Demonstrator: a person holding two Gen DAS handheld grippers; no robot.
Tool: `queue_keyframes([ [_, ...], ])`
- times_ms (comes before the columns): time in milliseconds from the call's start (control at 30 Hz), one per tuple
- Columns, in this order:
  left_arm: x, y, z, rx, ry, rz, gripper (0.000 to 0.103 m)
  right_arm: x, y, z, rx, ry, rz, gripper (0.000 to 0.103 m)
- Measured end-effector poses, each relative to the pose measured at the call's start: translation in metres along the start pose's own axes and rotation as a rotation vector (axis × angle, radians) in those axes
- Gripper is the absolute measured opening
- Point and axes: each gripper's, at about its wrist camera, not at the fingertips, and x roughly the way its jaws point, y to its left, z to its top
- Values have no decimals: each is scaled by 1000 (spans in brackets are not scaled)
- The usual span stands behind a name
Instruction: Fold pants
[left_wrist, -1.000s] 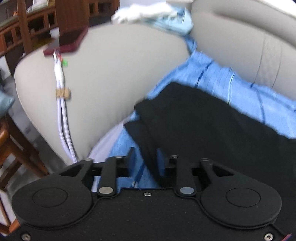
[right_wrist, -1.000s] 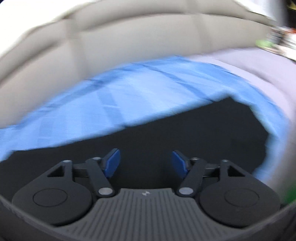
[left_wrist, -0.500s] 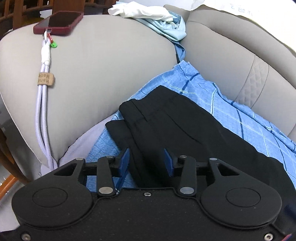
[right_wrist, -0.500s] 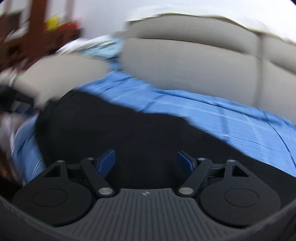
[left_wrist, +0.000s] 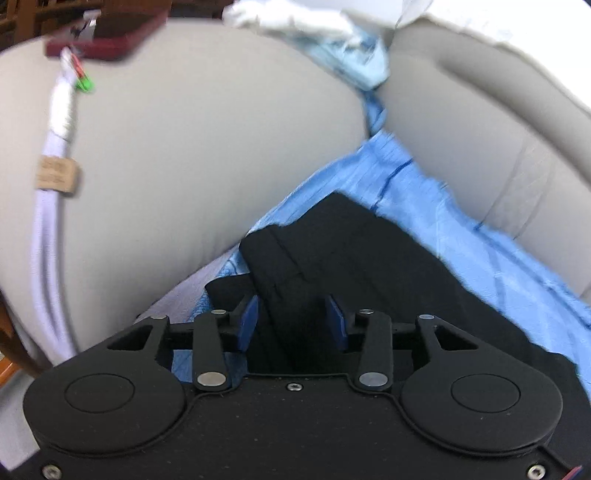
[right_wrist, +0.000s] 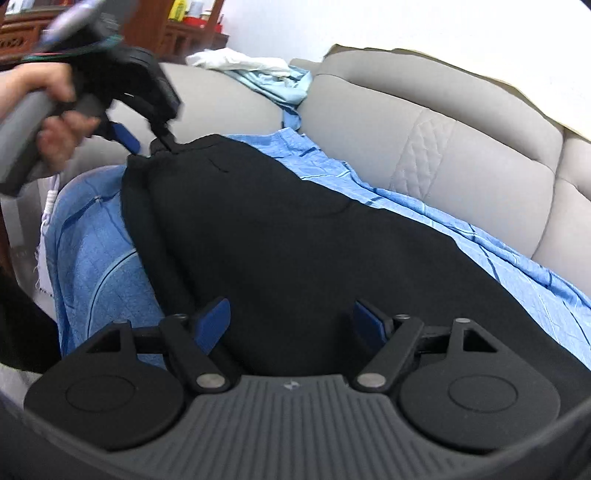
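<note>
Black pants lie along a blue plaid sheet on a beige sofa. In the left wrist view my left gripper is open, its blue pads either side of a raised fold at the pants' end; whether they touch the cloth I cannot tell. The right wrist view shows that gripper at the pants' far left corner, held by a hand. My right gripper is open wide, low over the middle of the pants, holding nothing.
The sofa armrest rises left of the pants, with a red phone and a white cable hanging over it. White and light blue cloths lie on the armrest top. The sofa backrest runs behind the sheet.
The left gripper's jaws have opened wider around the pants' fold. The right gripper has swung left along the pants and now faces the left gripper.
</note>
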Motion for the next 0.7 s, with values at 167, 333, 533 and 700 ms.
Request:
queue_keyframes([
  [167, 23, -3, 5, -6, 4, 45, 27, -1, 11, -2, -38, 2, 35, 84],
  [333, 5, -18, 8, 57, -81, 80, 11, 9, 14, -2, 8, -13, -6, 85],
  [533, -29, -28, 22, 67, -142, 53, 10, 8, 22, -1, -32, -45, -52, 83],
  [700, -45, -25, 31, 54, -136, 41, 10, -3, 22, -8, -93, -50, -92, 79],
])
